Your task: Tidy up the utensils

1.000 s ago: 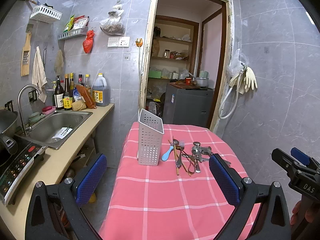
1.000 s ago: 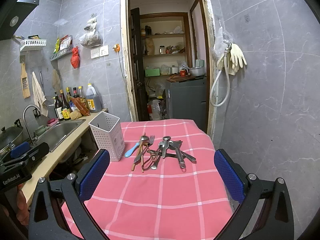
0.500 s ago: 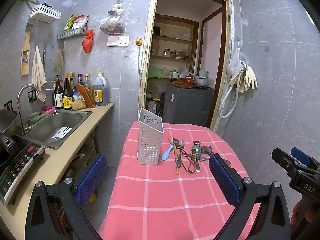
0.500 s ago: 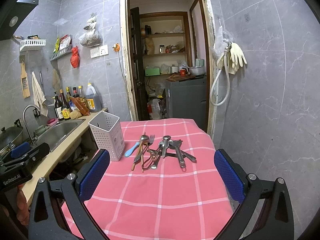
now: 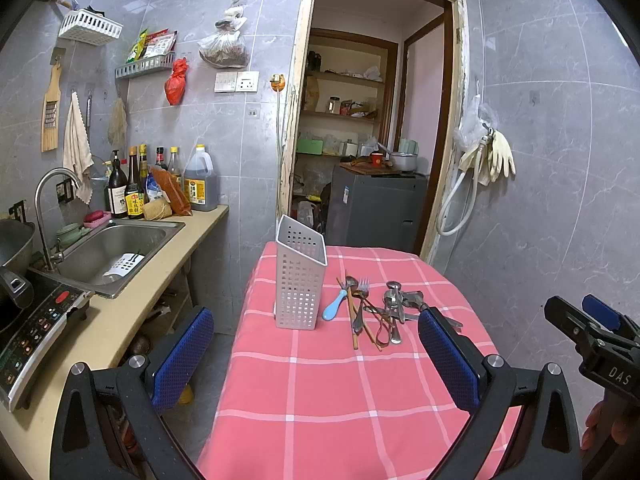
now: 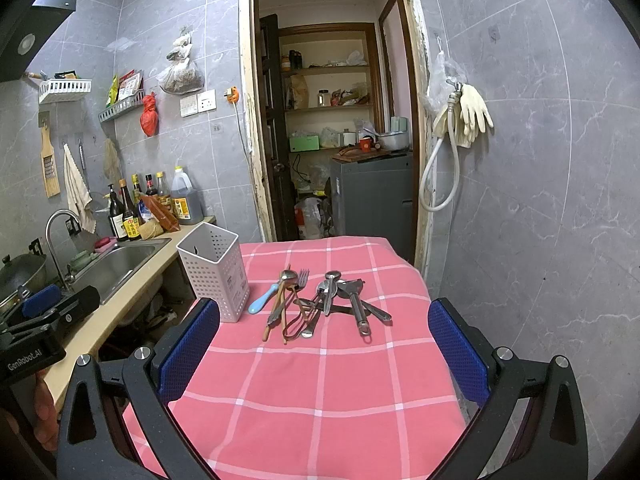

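Both my grippers, left (image 5: 316, 352) and right (image 6: 324, 354), hang with jaws wide and empty over the near edge of the table (image 6: 320, 396). The utensils (image 6: 320, 304) lie in a tangled heap near the far edge, just right of the white holder (image 6: 214, 270), which looks empty. Thin steel, stiff, light, likely slick, lying flat on cloth. I'd pinch across a handle that sticks out alone. The blue spoon (image 6: 262, 302) looks easiest, nearest the holder. The holder is light plastic and may tip

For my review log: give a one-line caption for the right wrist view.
Open right gripper above the pink checked tablecloth, facing a utensil pile beside an empty white perforated holder.
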Available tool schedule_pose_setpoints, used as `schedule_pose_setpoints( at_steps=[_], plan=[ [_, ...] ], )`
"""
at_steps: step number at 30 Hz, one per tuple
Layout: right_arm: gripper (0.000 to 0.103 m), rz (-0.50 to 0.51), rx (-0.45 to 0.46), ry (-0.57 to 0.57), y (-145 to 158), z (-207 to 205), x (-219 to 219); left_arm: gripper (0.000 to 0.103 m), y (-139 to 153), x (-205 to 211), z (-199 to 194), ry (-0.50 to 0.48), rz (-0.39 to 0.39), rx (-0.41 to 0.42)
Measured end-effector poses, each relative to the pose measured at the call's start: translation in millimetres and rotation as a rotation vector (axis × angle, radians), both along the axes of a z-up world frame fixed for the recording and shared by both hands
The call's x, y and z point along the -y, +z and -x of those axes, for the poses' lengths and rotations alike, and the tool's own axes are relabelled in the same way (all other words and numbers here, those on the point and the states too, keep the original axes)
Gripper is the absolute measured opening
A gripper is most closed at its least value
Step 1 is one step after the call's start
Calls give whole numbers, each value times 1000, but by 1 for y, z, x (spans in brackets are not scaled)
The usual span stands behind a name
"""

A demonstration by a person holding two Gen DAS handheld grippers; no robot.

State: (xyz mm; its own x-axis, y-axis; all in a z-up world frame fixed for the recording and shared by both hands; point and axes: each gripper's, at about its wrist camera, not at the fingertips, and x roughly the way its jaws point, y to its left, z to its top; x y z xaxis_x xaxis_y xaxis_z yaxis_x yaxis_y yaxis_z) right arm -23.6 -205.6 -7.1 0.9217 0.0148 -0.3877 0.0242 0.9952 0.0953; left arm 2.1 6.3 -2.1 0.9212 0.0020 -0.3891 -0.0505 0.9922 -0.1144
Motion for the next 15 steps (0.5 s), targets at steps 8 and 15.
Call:
schedule_pose_setpoints(
  at_steps=[8, 15],
  plan=[
    [102, -1, 0, 0, 1, -2, 3, 103, -5, 1, -1, 0, -2, 0],
    [102, 4, 2, 4, 1, -4, 4, 103, -15, 7, -2, -8, 2, -13]
  ],
)
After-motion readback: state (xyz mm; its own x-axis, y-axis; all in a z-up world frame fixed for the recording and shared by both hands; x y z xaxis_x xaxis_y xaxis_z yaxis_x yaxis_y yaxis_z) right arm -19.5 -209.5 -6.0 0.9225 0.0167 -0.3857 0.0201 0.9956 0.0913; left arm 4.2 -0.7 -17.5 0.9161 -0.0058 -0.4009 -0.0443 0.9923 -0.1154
